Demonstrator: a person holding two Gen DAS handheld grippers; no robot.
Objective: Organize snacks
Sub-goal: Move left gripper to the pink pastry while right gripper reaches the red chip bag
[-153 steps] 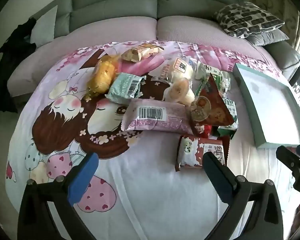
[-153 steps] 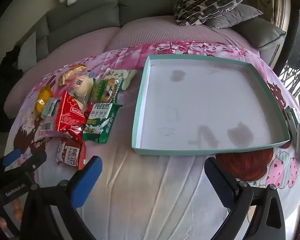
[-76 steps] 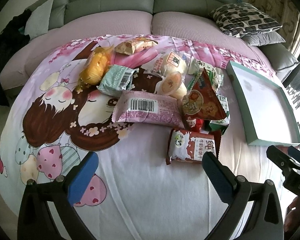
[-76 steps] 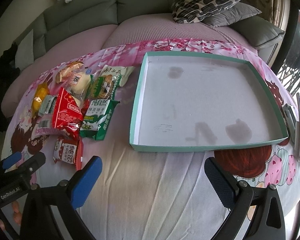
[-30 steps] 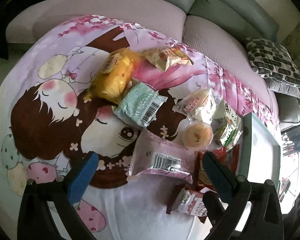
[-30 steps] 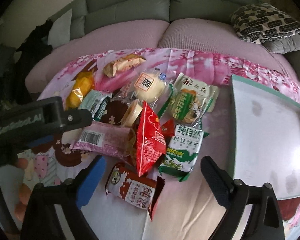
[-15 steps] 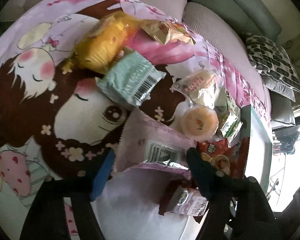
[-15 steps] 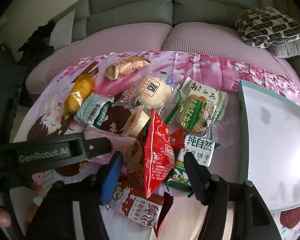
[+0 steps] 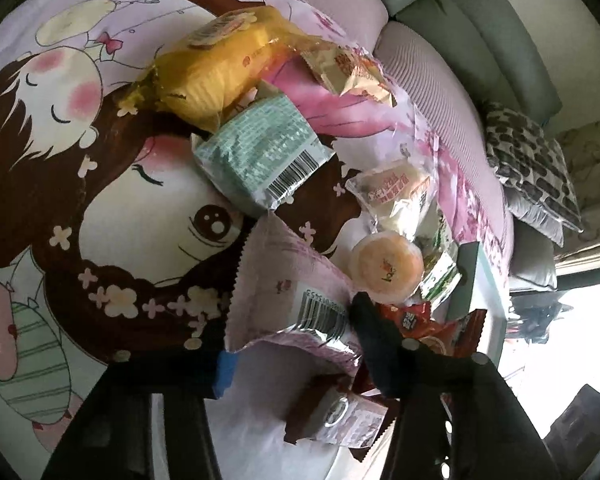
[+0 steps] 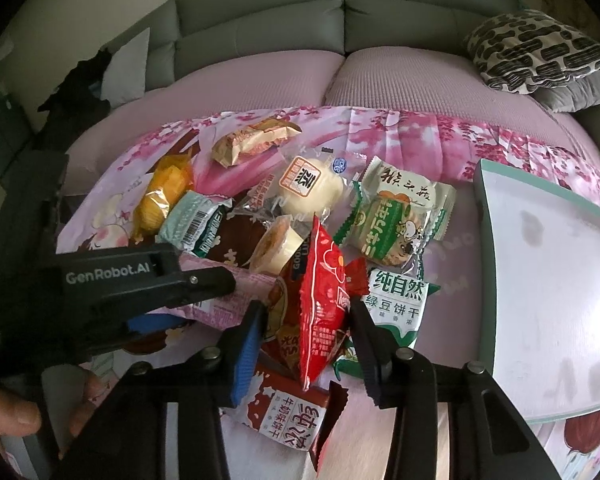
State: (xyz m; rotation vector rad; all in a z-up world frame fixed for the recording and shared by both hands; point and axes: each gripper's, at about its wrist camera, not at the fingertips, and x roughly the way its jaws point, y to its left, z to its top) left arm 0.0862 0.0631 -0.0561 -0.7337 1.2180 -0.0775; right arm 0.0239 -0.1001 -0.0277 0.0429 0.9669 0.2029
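Right wrist view: the right gripper point(image 10: 304, 340) straddles a red snack bag point(image 10: 322, 300) that stands on edge in the pile, its long axis running away from the camera along the line of the fingers, so the two flat faces turn toward the pads. The jaws are closing with the bag between them; whether the pads already press on it cannot be told from this view. The pile lies on a cartoon-print cloth point(image 10: 452, 140) spread over a sofa, and the teal-rimmed tray point(image 10: 485, 264) sits at the cloth's right side, beside the green mung-bean biscuit pack point(image 10: 396, 300) and nearer this hand than the other. In the left wrist view the left gripper point(image 9: 296, 354) reaches the near end of a pink barcode-printed packet point(image 9: 284, 292), which lies flat with its long axis running from the fingers up toward the mint-green packet point(image 9: 260, 156). Its jaws are closing too, one finger at each side of the packet's crumpled silvery edge, which seems lifted slightly off the cloth; a firm pinch is not yet plain. A brown milk-biscuit packet point(image 10: 292, 416) lies under both tools at the cloth's near edge. The coming carry probably turns on the tray lying to the right of both snacks, a short sideways move for the right hand and a longer one across the pile for the left.
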